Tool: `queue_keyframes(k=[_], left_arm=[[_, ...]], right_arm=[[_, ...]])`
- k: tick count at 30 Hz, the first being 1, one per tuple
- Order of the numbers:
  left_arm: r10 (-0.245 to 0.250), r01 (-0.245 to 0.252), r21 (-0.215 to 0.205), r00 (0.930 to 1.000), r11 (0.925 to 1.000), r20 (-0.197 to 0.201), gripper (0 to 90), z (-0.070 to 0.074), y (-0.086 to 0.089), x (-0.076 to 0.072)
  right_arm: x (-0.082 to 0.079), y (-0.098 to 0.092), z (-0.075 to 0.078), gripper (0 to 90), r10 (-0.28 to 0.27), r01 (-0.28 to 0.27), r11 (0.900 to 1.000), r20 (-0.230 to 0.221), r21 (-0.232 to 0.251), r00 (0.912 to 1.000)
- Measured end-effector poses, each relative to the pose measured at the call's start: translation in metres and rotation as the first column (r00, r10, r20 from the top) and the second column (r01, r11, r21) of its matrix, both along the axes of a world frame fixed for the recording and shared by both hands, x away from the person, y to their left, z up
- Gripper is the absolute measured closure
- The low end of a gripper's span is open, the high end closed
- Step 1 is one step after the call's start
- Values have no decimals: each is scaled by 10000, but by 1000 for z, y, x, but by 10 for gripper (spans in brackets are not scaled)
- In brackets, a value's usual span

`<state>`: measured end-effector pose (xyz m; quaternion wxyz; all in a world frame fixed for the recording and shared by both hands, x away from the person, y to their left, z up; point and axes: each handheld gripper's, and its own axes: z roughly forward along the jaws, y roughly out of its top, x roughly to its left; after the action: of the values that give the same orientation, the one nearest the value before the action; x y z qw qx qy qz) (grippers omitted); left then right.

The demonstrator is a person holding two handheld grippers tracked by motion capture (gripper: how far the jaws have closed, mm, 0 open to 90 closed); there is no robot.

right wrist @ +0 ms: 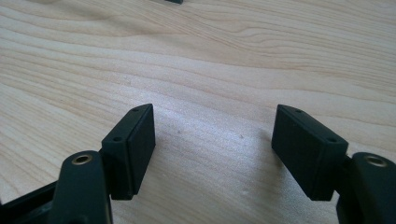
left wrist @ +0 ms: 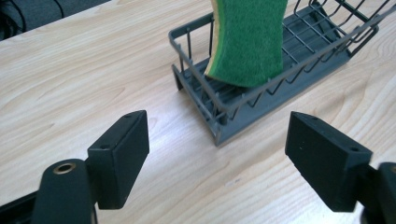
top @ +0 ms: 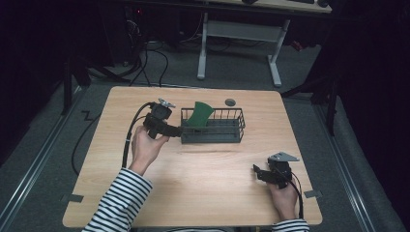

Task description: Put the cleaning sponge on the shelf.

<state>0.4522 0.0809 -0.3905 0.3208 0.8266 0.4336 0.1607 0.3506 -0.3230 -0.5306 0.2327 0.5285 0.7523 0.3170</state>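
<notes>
A green sponge with a yellow back (top: 199,115) (left wrist: 247,39) leans upright in the left end of a dark grey wire rack (top: 227,136) (left wrist: 299,91) on the wooden table. My left gripper (top: 176,130) (left wrist: 217,154) is just left of the rack's near corner, open, with bare wood between its jaws and nothing held. My right gripper (top: 256,170) (right wrist: 215,149) rests low over the table near the front right, open and empty, its jaws pointing left.
A small grey round disc (top: 230,102) lies near the table's far edge behind the rack. Cables trail from both grippers. The wooden table (top: 208,164) has open surface in the middle and front. A white desk frame stands beyond the table.
</notes>
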Motion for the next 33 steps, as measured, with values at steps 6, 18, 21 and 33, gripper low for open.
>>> queue_keyframes(k=[6, 18, 21, 33], left_arm=[[167, -164, -224, 9998, 9996, 114, 227, 1, 22, -9], [581, -573, -585, 9982, 9966, 130, 228, -4, 56, -25], [731, -723, -655, 9973, 9952, 98, 230, -8, 65, -28], [1169, -1156, -1160, 9931, 9865, 47, 232, -25, 95, -46]], right_arm=[[0, 0, 0, 304, -1, 1, 10000, 1, 0, 10000], [0, 0, 0, 304, 0, 0, 10000, -2, 2, 10000], [0, 0, 0, 304, -1, 1, 10000, -2, 2, 10000], [0, 0, 0, 304, -3, 3, 10000, -1, 5, 10000]])
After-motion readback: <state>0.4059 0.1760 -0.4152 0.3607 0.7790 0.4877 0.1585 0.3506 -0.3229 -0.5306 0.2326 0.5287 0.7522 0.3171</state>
